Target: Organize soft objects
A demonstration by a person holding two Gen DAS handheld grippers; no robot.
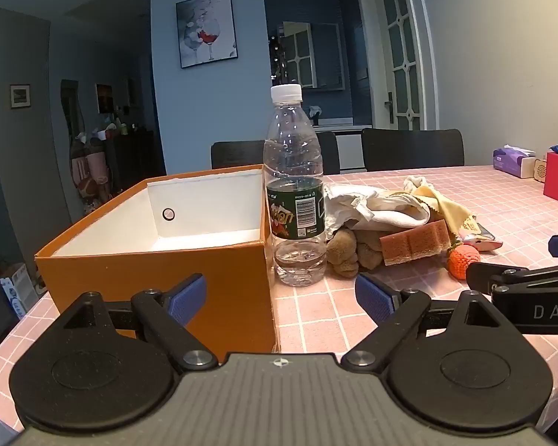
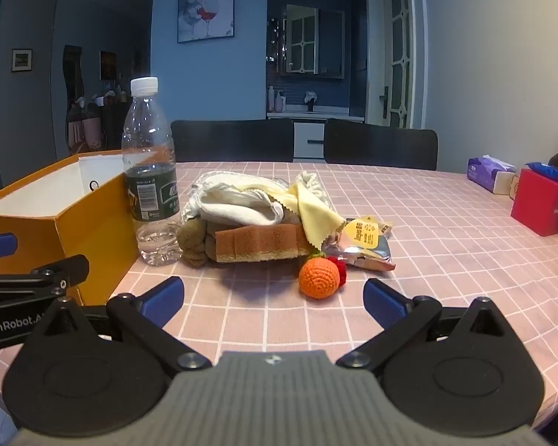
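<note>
Plastic bottle (image 2: 150,171), upright between box (image 2: 93,223) and soft pile (image 2: 256,215), risked toppling if either spread, empty tongs (image 2: 273,293) brushed it.

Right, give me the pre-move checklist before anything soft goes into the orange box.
1. Left gripper open, nothing between its fingers: ok.
2. Right gripper open, nothing held: ok.
3. Orange box open-topped, visible part of its floor bare: ok.
4. Crocheted orange loose at the front, nothing on it: ok.
5. Water bottle upright between box and soft pile, easy to knock: not ok.
</note>
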